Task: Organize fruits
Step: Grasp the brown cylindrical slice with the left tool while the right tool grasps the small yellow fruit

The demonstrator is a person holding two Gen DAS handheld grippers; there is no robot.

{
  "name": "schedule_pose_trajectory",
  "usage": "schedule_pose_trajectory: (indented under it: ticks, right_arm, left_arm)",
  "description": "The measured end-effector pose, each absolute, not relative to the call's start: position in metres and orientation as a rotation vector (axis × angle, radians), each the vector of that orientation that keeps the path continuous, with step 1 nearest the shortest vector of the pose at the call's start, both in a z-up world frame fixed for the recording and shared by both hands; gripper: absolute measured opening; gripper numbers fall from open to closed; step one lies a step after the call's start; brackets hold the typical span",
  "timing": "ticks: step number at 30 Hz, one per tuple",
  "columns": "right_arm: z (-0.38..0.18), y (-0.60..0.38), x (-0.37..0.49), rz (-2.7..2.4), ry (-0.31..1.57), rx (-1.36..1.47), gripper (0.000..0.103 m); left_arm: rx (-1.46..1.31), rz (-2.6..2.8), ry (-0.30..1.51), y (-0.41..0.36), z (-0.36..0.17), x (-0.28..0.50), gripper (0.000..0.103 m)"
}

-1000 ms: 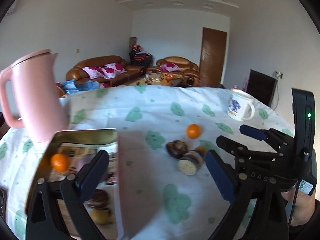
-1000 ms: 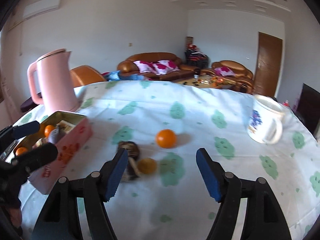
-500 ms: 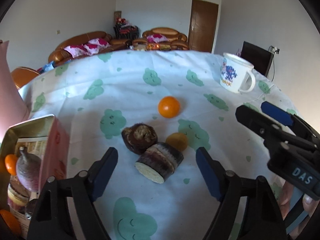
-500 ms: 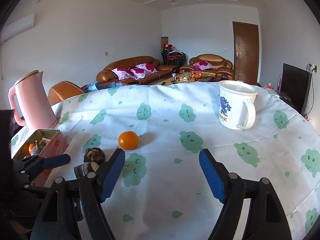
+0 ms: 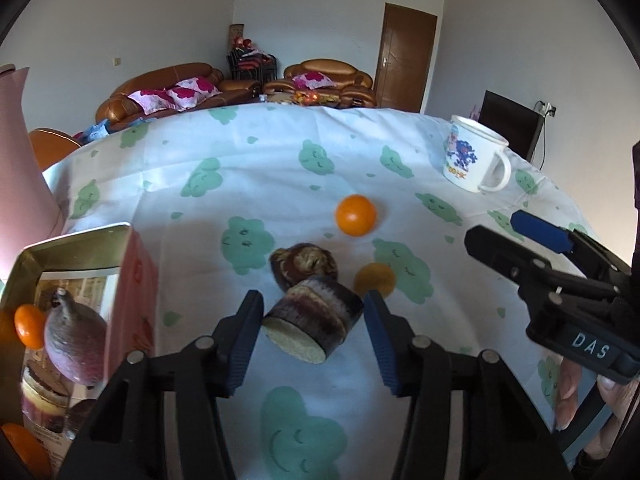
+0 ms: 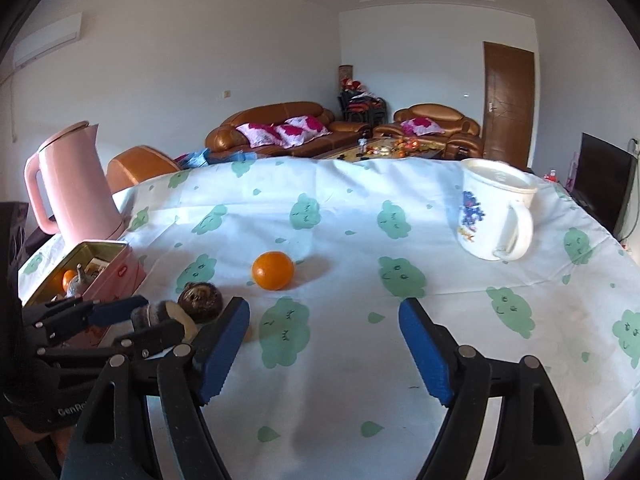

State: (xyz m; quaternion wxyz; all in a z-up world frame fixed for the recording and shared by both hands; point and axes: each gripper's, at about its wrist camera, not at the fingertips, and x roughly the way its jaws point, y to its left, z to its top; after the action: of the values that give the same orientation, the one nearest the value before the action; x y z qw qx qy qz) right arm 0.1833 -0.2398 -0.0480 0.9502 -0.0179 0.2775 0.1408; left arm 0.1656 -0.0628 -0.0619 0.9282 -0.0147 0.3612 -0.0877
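From the left wrist, the left gripper [image 5: 314, 334] has its blue fingers [image 5: 244, 340] on either side of a cut taro piece [image 5: 314, 326] lying on the table [image 5: 248, 184], and they are closing on it; the pads sit right at its ends, though firm contact cannot be told. Just behind it lies a whole taro [image 5: 304, 266], with a small dull orange fruit [image 5: 374, 279] beside it on the right and a bright tangerine [image 5: 355, 215] farther back. At the left an open pink tin [image 5: 134, 280] holds a purple root vegetable [image 5: 74, 342] and another tangerine [image 5: 29, 326]. A printed mug [image 5: 474, 160] stands at the far right, and the right gripper [image 5: 520, 236] reaches in from that side. From the right wrist, the right gripper's [image 6: 324, 340] fingers are wide apart over bare cloth, holding nothing. The tangerine [image 6: 273, 270] lies ahead of them, the whole taro [image 6: 200, 300] to the left. A pink kettle [image 6: 76, 188] stands behind the tin [image 6: 120, 268], and the mug [image 6: 494, 216] stands to the right.
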Motion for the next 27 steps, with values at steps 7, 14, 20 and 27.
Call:
schedule_pose_trajectory:
  ticks: [7, 14, 20, 27]
  right_arm:
    - [-0.058, -0.213, 0.205, 0.363, 0.673, -0.064, 0.077]
    - [-0.069, -0.192, 0.216, 0.406, 0.742, -0.095, 0.057]
    - [-0.078, -0.179, 0.222, 0.434, 0.8, -0.132, 0.053]
    - [-0.085, -0.175, 0.228, 0.481, 0.856, -0.127, 0.029]
  left_arm:
    - [-0.099, -0.203, 0.746, -0.039, -0.064, 0.173, 0.054]
    - [-0.097, -0.214, 0.715, -0.035, -0.06, 0.168, 0.054]
    - [-0.103, -0.181, 0.707, -0.027, -0.059, 0.168, 0.054]
    - [-0.109, -0.194, 0.7, -0.027, -0.058, 0.167, 0.054]
